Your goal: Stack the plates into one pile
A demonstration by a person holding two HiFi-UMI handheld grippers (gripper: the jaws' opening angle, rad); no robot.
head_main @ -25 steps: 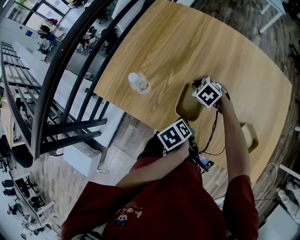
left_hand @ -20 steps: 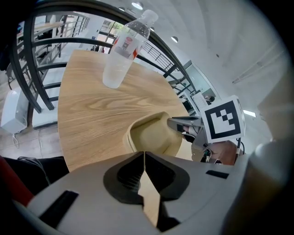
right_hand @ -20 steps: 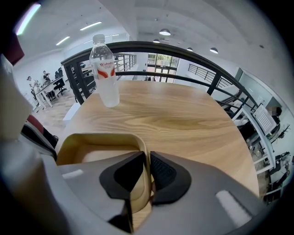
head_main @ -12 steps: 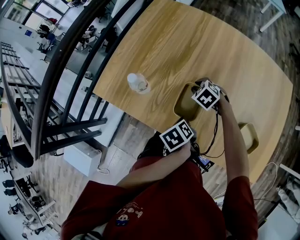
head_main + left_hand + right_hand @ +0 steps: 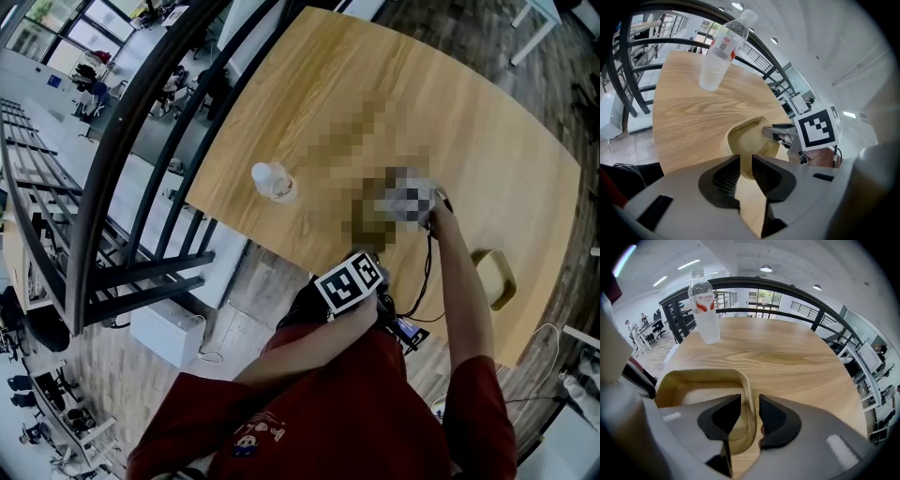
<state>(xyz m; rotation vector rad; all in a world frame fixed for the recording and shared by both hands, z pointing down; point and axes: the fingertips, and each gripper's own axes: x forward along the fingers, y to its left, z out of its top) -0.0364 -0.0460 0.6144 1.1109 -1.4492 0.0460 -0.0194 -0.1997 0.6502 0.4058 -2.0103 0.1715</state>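
Clamping the plate (image 5: 705, 377) rim at lower centre, the right tongs (image 5: 750, 416) hold it; left tongs (image 5: 746, 171) hang slightly parted, empty, over the table (image 5: 689, 122).

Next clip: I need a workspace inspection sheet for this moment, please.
Surface: wooden table, light grain.
Job's things: tan plate near the person, its rim between the right claw's jaws; second tan plate lies apart at the table's right edge, not yet stacked.
Clutter: clear water bottle, upright.
Grippers: right claw shut on the tan plate's rim; left claw narrowly open, empty, just short of that plate.
Cables: black cable hangs from the right gripper.
Surroundings: black railing past the table's far edge.
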